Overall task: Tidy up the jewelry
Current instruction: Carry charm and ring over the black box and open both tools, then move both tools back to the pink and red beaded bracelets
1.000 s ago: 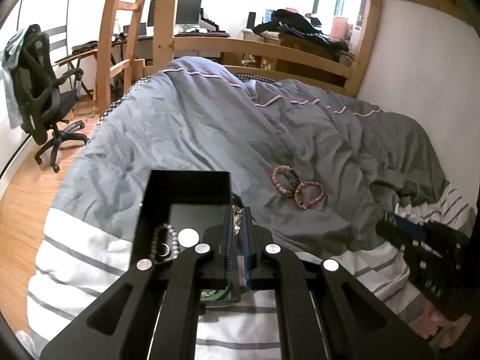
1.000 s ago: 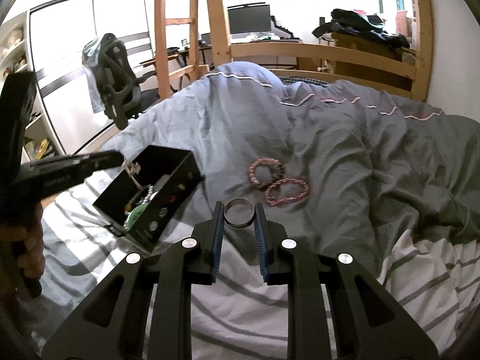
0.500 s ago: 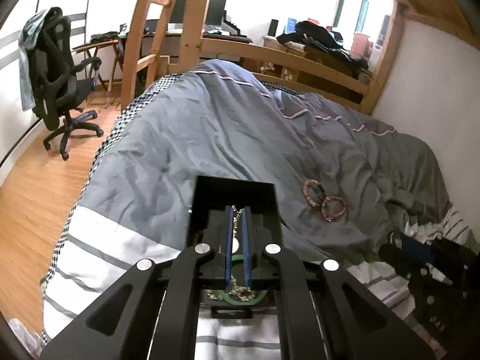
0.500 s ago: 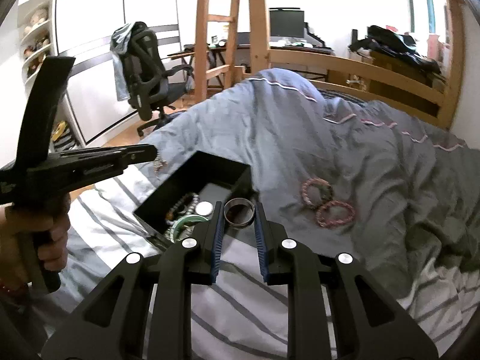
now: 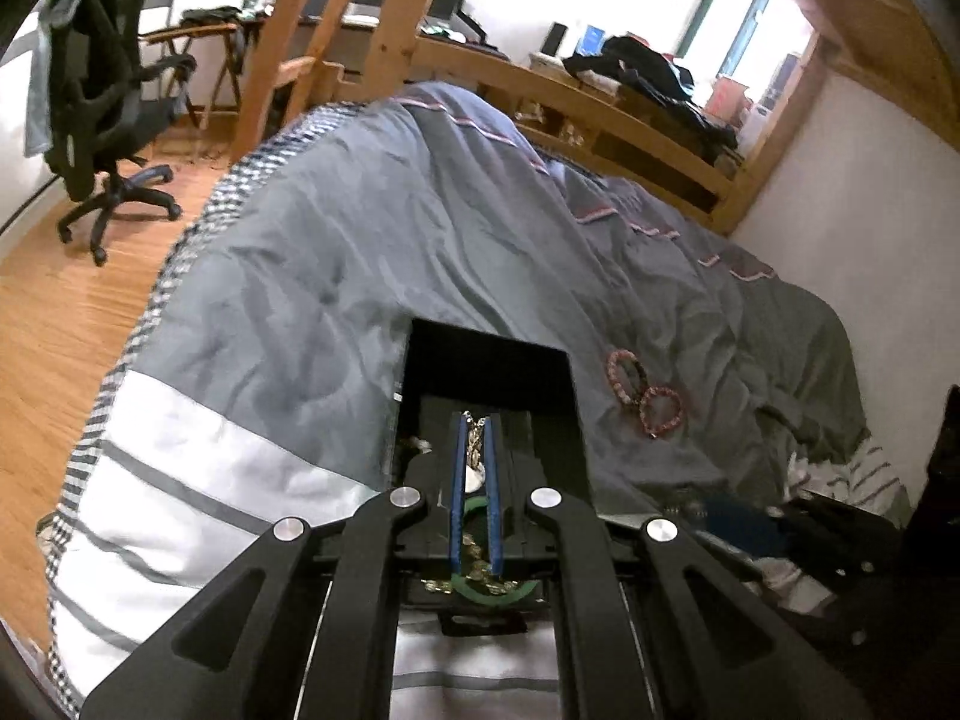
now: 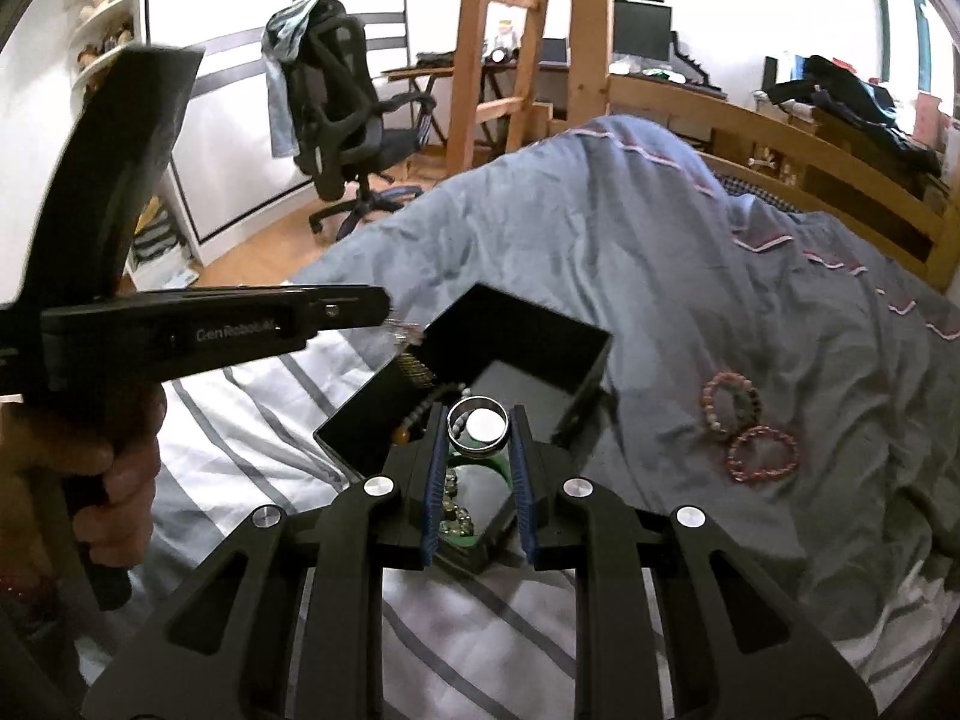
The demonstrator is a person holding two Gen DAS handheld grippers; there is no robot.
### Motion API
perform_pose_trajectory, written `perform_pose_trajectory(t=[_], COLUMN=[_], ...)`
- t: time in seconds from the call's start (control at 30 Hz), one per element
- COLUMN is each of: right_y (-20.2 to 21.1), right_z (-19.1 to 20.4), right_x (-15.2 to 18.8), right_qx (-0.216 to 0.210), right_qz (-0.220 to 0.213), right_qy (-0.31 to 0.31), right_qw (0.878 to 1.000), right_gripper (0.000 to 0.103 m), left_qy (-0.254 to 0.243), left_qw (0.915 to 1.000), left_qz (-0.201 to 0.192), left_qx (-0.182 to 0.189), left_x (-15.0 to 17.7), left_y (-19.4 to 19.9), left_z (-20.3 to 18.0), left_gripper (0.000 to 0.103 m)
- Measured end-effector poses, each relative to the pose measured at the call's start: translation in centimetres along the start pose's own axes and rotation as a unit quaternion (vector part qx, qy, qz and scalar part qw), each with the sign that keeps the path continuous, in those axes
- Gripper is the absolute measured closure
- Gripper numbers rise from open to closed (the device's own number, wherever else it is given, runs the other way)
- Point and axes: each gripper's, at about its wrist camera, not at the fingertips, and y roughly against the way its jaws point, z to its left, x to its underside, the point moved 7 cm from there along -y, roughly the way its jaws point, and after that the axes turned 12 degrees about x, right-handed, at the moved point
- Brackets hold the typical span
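Observation:
A black open jewelry box (image 5: pixel 489 360) (image 6: pixel 522 330) sits on the bed, holding a green bangle (image 5: pixel 492 591), beads and other pieces. My left gripper (image 5: pixel 474 426) is shut on a thin metal chain (image 5: pixel 476 438) and holds it over the box; from the right wrist view its tip (image 6: pixel 384 315) hangs the chain (image 6: pixel 405 333) at the box's left rim. My right gripper (image 6: pixel 478 414) is shut on a silver ring (image 6: pixel 478 423), held over the box. Two pink beaded bracelets (image 5: pixel 645 393) (image 6: pixel 747 426) lie on the duvet to the right of the box.
The grey duvet (image 5: pixel 420 240) covers the bed, with a striped white sheet (image 6: pixel 270 414) at the near end. A wooden bed frame (image 5: pixel 600 102) and ladder (image 6: pixel 516 48) stand behind. An office chair (image 6: pixel 354 120) is on the wood floor to the left.
Both grippers have moved over the box: the left with the chain, the right with the ring, which came leftward and forward from beside the bracelets.

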Motion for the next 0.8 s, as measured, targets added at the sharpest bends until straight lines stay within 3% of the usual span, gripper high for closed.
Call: perform_pose_trajectory(t=[0.27,0.57,0.6,0.63,0.67,0.7,0.73,0.77,0.8], right_y=[-2.4,-3.3,-3.4,-3.6,-3.6,-3.4,-3.2,-2.7,-2.6], right_z=[1.3,2.2,2.3,2.4,2.4,2.3,2.0,1.6,1.4], right_x=[0.8,1.1,1.1,1.1,1.1,1.0,0.9,0.7,0.6], right_qx=[-0.014,-0.044,-0.049,-0.054,-0.055,-0.052,-0.047,-0.042,-0.042], right_qz=[0.026,0.037,0.039,0.043,0.042,0.037,0.029,0.015,0.015], right_qy=[0.018,0.017,0.015,0.013,0.011,0.007,0.001,-0.007,-0.009], right_qw=[0.999,0.998,0.998,0.998,0.998,0.998,0.998,0.999,0.999], right_gripper=[0.082,0.082,0.079,0.061,0.046,0.021,0.016,0.016,0.015], left_qy=[-0.002,0.023,0.023,0.022,0.022,0.023,0.023,0.023,0.022], left_qw=[0.9993,0.9993,0.9993,0.9993,0.9993,0.9993,0.9994,0.9995,0.9993], left_qz=[0.038,0.028,0.028,0.030,0.031,0.030,0.025,0.010,-0.005], left_qx=[0.008,0.011,0.008,0.005,0.002,0.000,-0.007,-0.020,-0.028], left_x=[1.2,0.9,0.9,0.9,1.0,0.9,0.8,0.6,0.3], left_y=[-1.9,-1.6,-1.6,-1.7,-1.7,-1.7,-1.5,-1.0,-0.4], left_z=[-0.2,0.7,0.7,0.7,0.8,0.8,0.9,1.1,1.2], left_gripper=[0.097,0.097,0.097,0.097,0.089,0.068,0.051,0.021,0.013])
